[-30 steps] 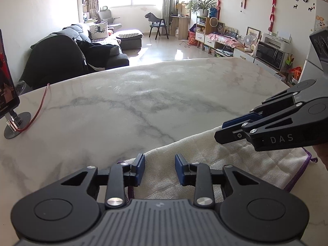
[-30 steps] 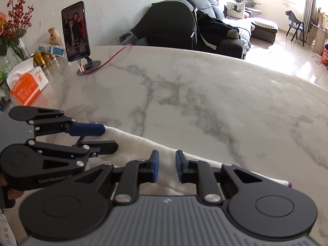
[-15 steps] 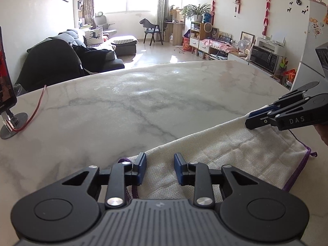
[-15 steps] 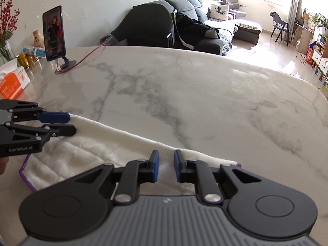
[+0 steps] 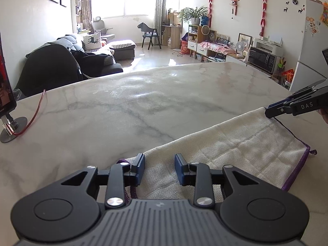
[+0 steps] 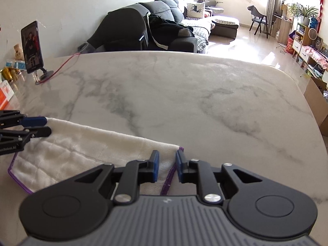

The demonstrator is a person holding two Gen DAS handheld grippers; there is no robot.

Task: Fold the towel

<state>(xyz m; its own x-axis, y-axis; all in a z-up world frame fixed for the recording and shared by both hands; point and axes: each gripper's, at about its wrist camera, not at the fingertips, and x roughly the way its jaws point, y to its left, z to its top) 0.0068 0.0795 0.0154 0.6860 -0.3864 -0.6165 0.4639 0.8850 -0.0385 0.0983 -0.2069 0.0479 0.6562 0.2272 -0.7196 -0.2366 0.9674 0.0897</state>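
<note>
A white towel with purple trim lies folded in a long strip on the marble table; it also shows in the right wrist view. My left gripper is open, low over the towel's left end. My right gripper is open over the towel's right end, straddling the purple edge. The right gripper also shows at the towel's far corner in the left wrist view. The left gripper shows in the right wrist view, jaws apart.
A phone on a stand with a red cable stands at the table's far left. An orange box lies near that edge. A dark sofa is beyond the table.
Both grippers have moved apart along the towel, left toward its left end and right toward its right end. The towel now lies stretched out longer between them.
</note>
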